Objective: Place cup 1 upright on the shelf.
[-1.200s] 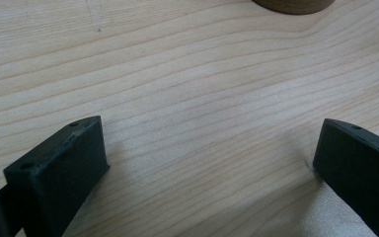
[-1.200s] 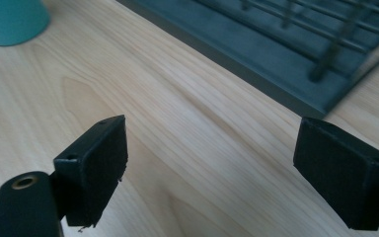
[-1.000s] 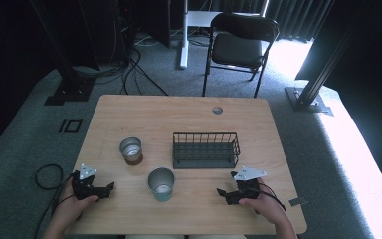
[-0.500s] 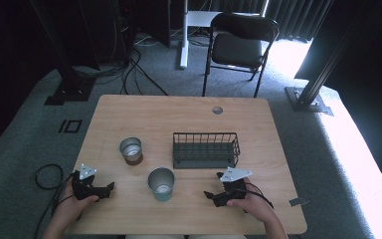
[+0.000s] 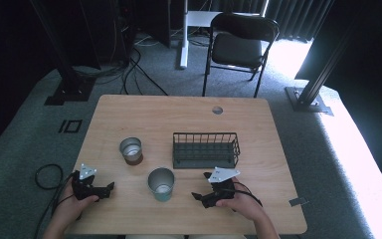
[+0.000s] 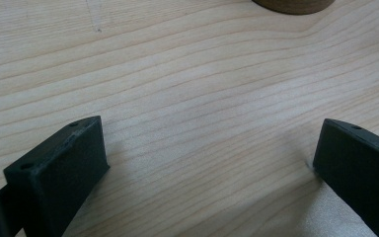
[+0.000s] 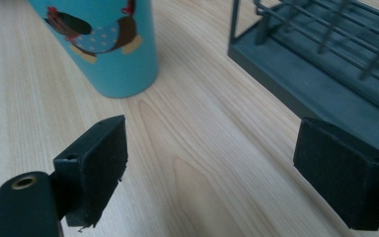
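right gripper view is framing the blue cup (image 7: 109, 47), a teal tumbler printed with a cartoon bird, standing upright on the wooden table (image 7: 39, 98) ahead of the right gripper (image 7: 212, 173) and off toward its left jaw. the gripper's jaws are spread wide with nothing between them, and they are pointing at the bare wood between the cup and the wire basket (image 7: 325, 64), whose dark base is sitting just ahead of its right jaw. judging by that aim, the hand is lining up for a reach toward the cup and would need to swing leftward to bracket it.

from the high view, the same cup (image 5: 161, 183) is standing near the table's front edge, just off the tips of the right gripper (image 5: 202, 195), which is lying low and turned toward it. the basket (image 5: 206, 149) is sitting beyond that gripper, empty so far as can be seen, likely waiting as a place to put things.

further out, a second metal cup (image 5: 131, 150) with a brown base is standing ahead of the left gripper (image 5: 110, 188), apart from it. in the left gripper view the left gripper (image 6: 209, 163) is also gaping wide over bare wood, the brown base (image 6: 293, 5) just peeking in at the far edge.
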Demonstrator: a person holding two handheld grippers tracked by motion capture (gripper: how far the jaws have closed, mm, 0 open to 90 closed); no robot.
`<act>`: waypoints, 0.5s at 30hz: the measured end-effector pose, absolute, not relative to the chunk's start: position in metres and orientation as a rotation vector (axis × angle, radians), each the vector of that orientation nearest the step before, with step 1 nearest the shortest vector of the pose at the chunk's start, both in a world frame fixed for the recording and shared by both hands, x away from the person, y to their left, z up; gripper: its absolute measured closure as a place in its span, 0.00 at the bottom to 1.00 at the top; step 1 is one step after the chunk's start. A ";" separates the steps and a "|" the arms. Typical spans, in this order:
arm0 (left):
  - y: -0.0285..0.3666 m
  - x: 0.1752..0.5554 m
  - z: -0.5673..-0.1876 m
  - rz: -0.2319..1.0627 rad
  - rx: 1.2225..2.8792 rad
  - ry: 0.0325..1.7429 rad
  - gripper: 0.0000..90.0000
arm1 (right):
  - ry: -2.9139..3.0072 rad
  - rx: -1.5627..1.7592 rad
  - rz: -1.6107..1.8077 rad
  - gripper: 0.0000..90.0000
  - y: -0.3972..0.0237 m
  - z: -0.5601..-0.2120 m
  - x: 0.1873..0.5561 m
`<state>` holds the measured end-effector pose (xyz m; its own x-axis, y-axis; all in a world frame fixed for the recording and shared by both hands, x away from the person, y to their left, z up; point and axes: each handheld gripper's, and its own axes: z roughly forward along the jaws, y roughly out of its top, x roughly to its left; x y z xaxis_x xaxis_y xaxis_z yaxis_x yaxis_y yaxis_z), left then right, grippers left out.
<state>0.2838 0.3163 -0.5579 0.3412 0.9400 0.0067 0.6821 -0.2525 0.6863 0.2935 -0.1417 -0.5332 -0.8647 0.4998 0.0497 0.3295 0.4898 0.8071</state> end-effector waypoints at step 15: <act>0.316 0.284 -0.558 0.569 2.022 1.412 0.01 | 2.557 0.628 1.392 0.14 -0.110 -0.526 0.291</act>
<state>0.2838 0.3163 -0.5579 0.3416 0.9398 0.0068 0.6822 -0.2529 0.6861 0.2909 -0.1099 -0.5260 -0.8984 0.4355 0.0565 0.2838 0.4777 0.8314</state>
